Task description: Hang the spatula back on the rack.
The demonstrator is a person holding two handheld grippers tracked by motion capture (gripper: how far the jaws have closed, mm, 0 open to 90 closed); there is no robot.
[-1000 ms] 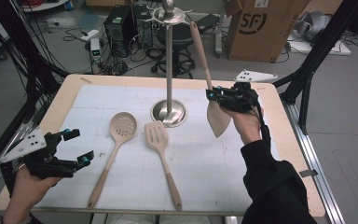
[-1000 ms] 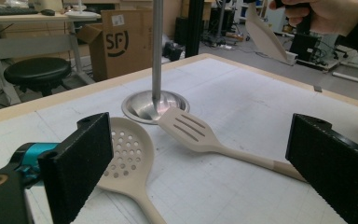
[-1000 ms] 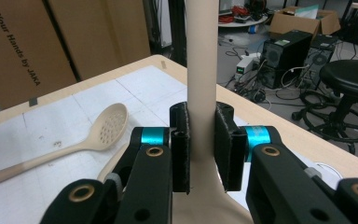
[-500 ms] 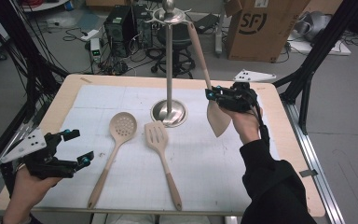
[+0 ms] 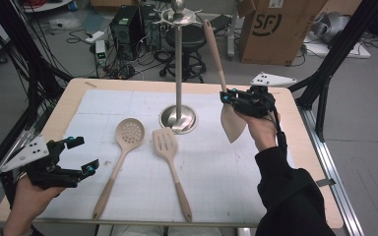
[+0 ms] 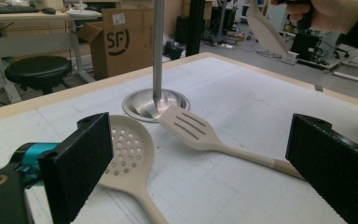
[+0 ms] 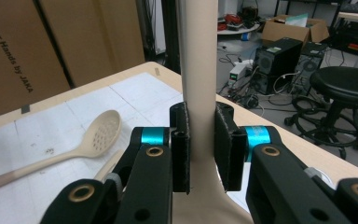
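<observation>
My right gripper (image 5: 232, 97) is shut on the neck of a beige spatula (image 5: 233, 125), held blade down and handle up, with the handle end near the hooked top of the metal utensil stand (image 5: 178, 73). Its pads clamp the spatula neck (image 7: 198, 93) in the right gripper view. A perforated beige spoon (image 5: 128, 132) and a slotted turner (image 5: 165, 143) lie side by side on the white mat in front of the stand's base. My left gripper (image 5: 81, 155) hovers open at the table's near left, with the perforated spoon (image 6: 129, 149) and slotted turner (image 6: 191, 128) ahead of its jaws.
The stand's round base (image 5: 178, 118) sits mid-table. A cardboard box (image 5: 270, 27), a black stool (image 5: 189, 39) and computer gear with cables stand on the floor beyond the far edge. Black frame posts flank the wooden table (image 5: 305, 147).
</observation>
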